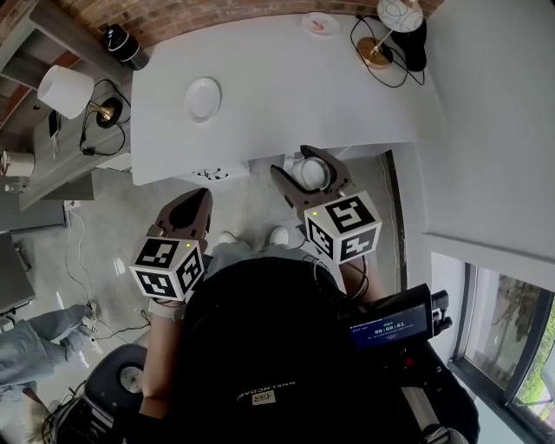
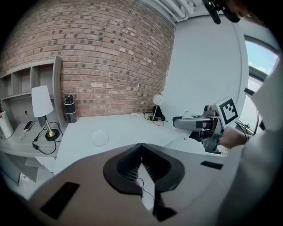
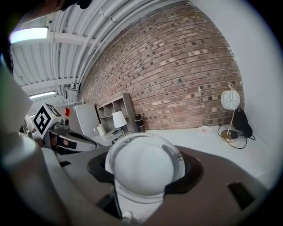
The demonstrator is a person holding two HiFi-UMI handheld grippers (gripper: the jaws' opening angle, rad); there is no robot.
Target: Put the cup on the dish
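Observation:
A clear, round cup point(image 1: 314, 173) sits between the jaws of my right gripper point(image 1: 297, 165), which is shut on it just off the table's near edge. In the right gripper view the cup point(image 3: 143, 170) fills the gap between the jaws of the right gripper point(image 3: 146, 151). A white dish point(image 1: 202, 98) lies on the white table point(image 1: 286, 87), left of centre; in the left gripper view this dish point(image 2: 100, 137) lies ahead on the tabletop. My left gripper point(image 1: 195, 205) hangs below the table edge, shut and empty, and in its own view the left gripper point(image 2: 141, 152) has its jaws together.
A small saucer with a red mark point(image 1: 321, 24) and a globe lamp point(image 1: 395, 17) with black cable stand at the table's far right. A shelf at the left carries a white-shaded lamp point(image 1: 65, 91) and a black bottle point(image 1: 121, 43). A brick wall runs behind.

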